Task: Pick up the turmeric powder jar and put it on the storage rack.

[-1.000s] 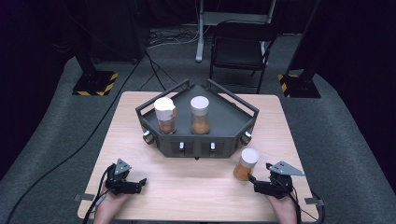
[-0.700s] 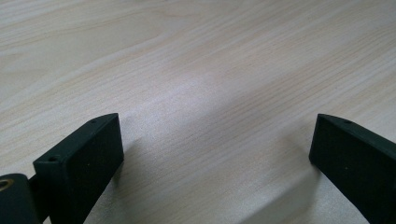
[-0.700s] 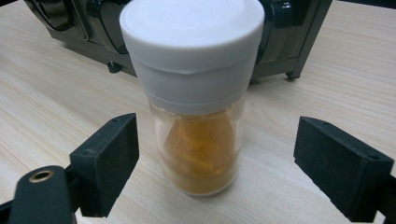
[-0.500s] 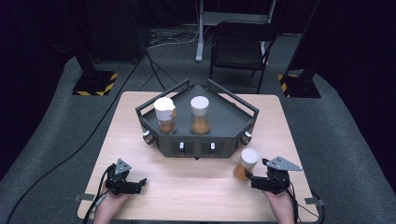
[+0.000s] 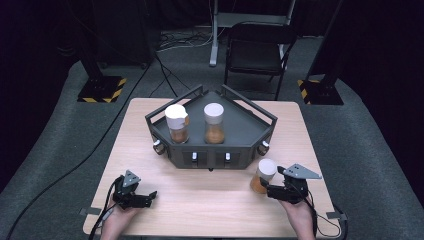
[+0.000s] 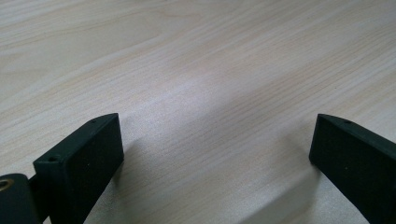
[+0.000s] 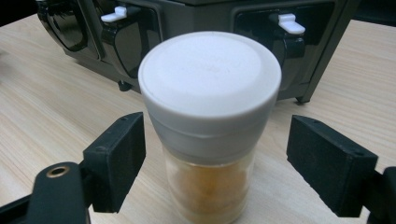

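In the high view, the right gripper (image 5: 268,190) sits near the table's front right corner with its fingers reaching toward a white-capped jar (image 5: 263,176) of orange-brown contents, which stands upright on the table (image 5: 210,205) just in front of the right end of a dark, angular rack (image 5: 250,131). The right gripper view settles what that view leaves unclear: the fingers (image 7: 116,163) stand wide apart on either side of the jar (image 7: 210,126), with a gap showing between each finger and the glass, so nothing is gripped. It also brings up the rack's front face (image 7: 196,28) close behind the jar, with two small white levers (image 7: 114,14) set over dark rounded recesses. From above, two more white-capped jars (image 5: 176,123) stand upright inside the rack, side by side near its middle, both part-filled with the same orange-brown stuff. The left gripper (image 5: 145,199) lies low near the front left of the table, well apart from the rack and jars; its own view shows the fingers (image 6: 84,158) spread wide over bare, pale wood grain and holding nothing. The table is light wood with rounded corners, set on grey carpet in a dark room. Behind it are a black chair (image 5: 260,50), cables running across the floor, and two stand bases marked with yellow-and-black stripes (image 5: 102,89).
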Demonstrator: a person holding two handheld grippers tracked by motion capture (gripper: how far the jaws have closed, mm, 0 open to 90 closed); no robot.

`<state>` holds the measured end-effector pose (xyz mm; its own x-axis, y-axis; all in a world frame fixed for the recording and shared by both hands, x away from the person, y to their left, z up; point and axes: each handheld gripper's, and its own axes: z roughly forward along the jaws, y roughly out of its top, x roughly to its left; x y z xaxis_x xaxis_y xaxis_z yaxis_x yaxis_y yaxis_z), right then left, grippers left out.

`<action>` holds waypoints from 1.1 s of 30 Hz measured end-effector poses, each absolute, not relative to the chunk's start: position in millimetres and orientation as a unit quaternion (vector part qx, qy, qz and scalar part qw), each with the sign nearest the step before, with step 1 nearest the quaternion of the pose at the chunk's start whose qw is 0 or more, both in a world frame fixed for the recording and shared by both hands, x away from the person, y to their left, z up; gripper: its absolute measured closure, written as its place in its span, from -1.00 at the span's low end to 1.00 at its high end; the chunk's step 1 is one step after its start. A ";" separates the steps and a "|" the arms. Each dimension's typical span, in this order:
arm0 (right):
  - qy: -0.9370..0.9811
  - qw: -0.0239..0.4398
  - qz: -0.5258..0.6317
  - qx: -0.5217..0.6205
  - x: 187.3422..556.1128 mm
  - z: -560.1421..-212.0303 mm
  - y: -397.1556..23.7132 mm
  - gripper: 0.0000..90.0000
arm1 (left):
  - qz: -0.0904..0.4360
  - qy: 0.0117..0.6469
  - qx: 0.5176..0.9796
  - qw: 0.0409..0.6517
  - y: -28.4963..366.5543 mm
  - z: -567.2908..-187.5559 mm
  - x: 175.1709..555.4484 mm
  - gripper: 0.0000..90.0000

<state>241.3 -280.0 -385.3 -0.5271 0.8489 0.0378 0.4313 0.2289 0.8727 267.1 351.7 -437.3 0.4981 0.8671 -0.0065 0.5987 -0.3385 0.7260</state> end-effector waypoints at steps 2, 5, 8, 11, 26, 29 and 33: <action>0.749 0.231 0.451 0.427 242.5 -384.4 -278.7 -0.58 | 0.195 0.461 0.794 0.343 351.7 -437.3 267.1 -0.95; 0.752 0.232 0.451 0.422 244.8 -383.3 -276.8 -0.54 | 0.195 0.461 0.794 0.343 351.7 -437.3 267.1 -0.95; 0.753 0.231 0.451 0.420 247.2 -382.6 -275.1 -0.52 | 0.195 0.461 0.794 0.344 351.7 -437.3 267.1 -0.95; 0.755 0.232 0.449 0.419 249.6 -382.0 -272.8 -0.50 | 0.195 0.461 0.794 0.343 351.7 -437.3 267.1 -0.95; 0.758 0.242 0.433 0.423 253.8 -378.6 -261.3 -0.27 | 0.195 0.461 0.794 0.343 351.8 -437.2 267.2 -0.95; 0.759 0.241 0.427 0.429 254.1 -375.4 -258.5 -0.27 | 0.195 0.461 0.794 0.343 351.9 -437.2 267.2 -0.95; 0.763 0.236 0.420 0.431 256.5 -370.6 -257.2 -0.27 | 0.195 0.461 0.795 0.343 351.9 -437.2 267.3 -0.95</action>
<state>256.5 -257.2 -370.6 -0.5176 0.8556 0.0026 0.4599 0.2757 0.8441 267.3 351.9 -437.2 0.4986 0.8668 -0.0071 0.5990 -0.3386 0.7257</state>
